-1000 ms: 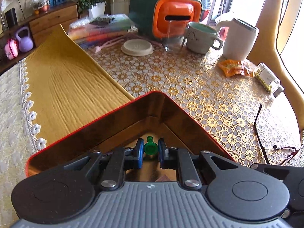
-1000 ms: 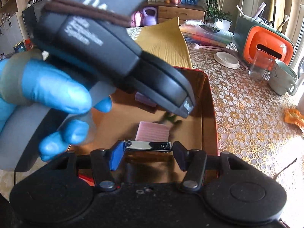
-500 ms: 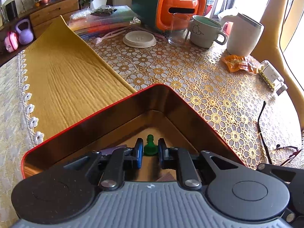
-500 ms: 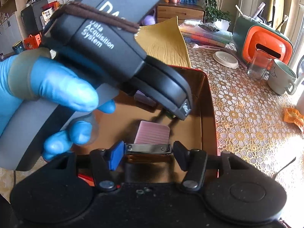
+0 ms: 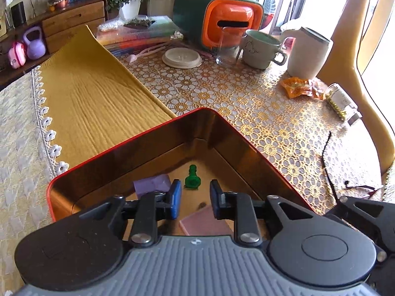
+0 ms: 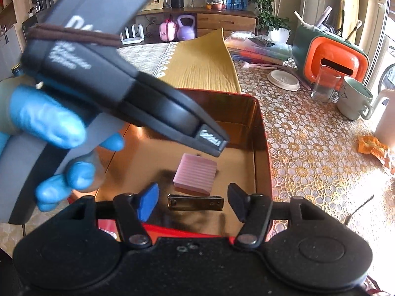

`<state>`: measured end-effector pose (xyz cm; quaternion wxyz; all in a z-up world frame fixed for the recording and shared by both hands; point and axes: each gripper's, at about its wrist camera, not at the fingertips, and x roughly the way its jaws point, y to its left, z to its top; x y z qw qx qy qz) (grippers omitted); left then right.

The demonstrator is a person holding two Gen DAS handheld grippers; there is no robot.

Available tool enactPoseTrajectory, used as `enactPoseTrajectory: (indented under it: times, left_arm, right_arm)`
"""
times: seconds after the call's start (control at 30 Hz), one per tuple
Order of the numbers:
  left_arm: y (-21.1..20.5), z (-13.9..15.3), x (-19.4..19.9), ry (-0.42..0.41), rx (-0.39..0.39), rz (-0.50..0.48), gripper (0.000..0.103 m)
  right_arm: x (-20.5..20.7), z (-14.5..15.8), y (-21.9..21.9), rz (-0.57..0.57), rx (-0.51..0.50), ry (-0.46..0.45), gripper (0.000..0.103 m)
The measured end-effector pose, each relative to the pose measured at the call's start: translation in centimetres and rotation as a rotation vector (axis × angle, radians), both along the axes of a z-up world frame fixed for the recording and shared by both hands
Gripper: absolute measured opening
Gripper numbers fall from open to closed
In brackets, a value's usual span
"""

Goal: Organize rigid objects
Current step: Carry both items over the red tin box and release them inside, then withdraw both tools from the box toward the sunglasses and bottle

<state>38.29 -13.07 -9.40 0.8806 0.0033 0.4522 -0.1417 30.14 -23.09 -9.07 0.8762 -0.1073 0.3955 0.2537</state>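
A red-rimmed metal tin [image 5: 118, 145] with a shiny brown inside sits on the table; it also shows in the right wrist view [image 6: 261, 133]. In it lie a green chess pawn [image 5: 192, 180], a purple block [image 5: 151, 187], a pink ribbed block [image 5: 205, 222] [image 6: 196, 177] and a metal nail clipper [image 6: 195, 202]. My left gripper [image 5: 195, 201] is open just above the tin, the pawn lying free beyond its fingertips. My right gripper [image 6: 195, 203] is open over the tin's near edge, the clipper lying loose between its fingers.
A yellow cloth [image 5: 93, 93] lies left of the tin. At the back stand an orange-green box [image 5: 222, 22], a glass [image 5: 227, 46], a mug [image 5: 261, 49], a white jug [image 5: 308, 54] and a white lid [image 5: 181, 56]. An orange wrapper [image 5: 298, 87], a small jar [image 5: 343, 103] and glasses [image 5: 345, 182] lie right.
Both grippers have opened. The left let go of the green pawn, which now lies on the tin floor. The right released the nail clipper into the tin. Both have drawn back slightly.
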Motion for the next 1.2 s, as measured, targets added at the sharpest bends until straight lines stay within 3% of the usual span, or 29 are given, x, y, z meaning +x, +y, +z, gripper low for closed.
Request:
enactPoseTrajectory:
  times: [0.43, 0.5, 0.57, 0.77, 1.2]
  left_arm:
    - [3.1, 3.9, -6.2, -0.093, -0.009, 0.017, 0.03]
    - [3.7, 4.5, -7.3, -0.114, -0.003, 0.032, 0.043]
    - [4.3, 5.2, -8.5, -0.148, 0.008, 0.049, 0.07]
    - [6.4, 6.8, -11.8, -0.2, 0.011, 0.073, 0.071]
    - [12.7, 8.6, -19.7, -0.261, 0.037, 0.134, 0.077]
  right_arm:
    - [-2.7, 2.6, -0.8, -0.039, 0.07, -0.012, 0.066]
    - [-3.3, 3.1, -0.7, -0.038, 0.074, -0.02, 0.067]
    - [-3.9, 3.5, -0.5, -0.043, 0.075, -0.033, 0.072]
    - [-5.7, 4.8, 0.4, -0.031, 0.094, -0.052, 0.073]
    - [-9.5, 6.7, 3.3, 0.032, 0.143, -0.089, 0.091]
